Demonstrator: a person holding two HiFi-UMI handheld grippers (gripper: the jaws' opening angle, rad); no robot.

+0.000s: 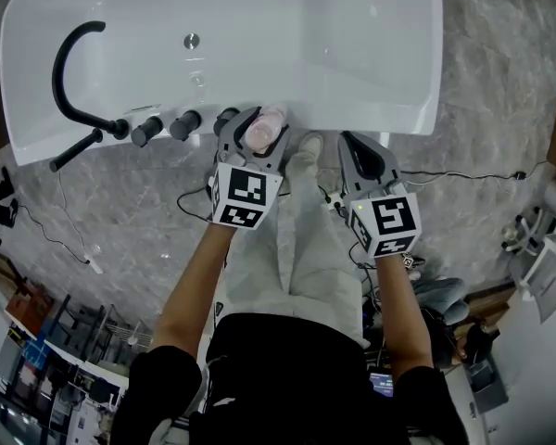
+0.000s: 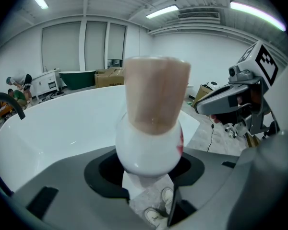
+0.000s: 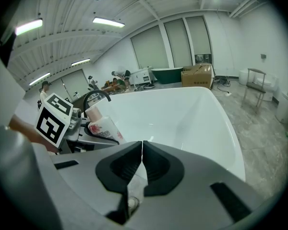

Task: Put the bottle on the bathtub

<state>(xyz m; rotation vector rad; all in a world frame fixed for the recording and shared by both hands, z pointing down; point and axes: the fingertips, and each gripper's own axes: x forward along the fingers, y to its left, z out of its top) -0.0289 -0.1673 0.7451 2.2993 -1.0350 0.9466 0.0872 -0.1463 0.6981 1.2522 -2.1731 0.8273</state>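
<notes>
A white bottle [image 1: 261,130] with a pale pink cap is held in my left gripper [image 1: 253,137], right at the near rim of the white bathtub [image 1: 371,44]. In the left gripper view the bottle [image 2: 151,123] stands upright between the jaws, cap up, with the tub [image 2: 62,123] just beyond. My right gripper [image 1: 363,151] is shut and holds nothing, just right of the left one at the tub's near edge. The right gripper view shows the bottle [image 3: 102,125] in the left gripper to its left and the tub basin [image 3: 182,119] ahead.
A black faucet [image 1: 72,72] and black knobs [image 1: 167,125] sit on the tub rim to the left. Cables [image 1: 463,176] trail over the marble floor. Shelving and clutter [image 1: 46,341] lie at the lower left, more gear [image 1: 528,248] at the right.
</notes>
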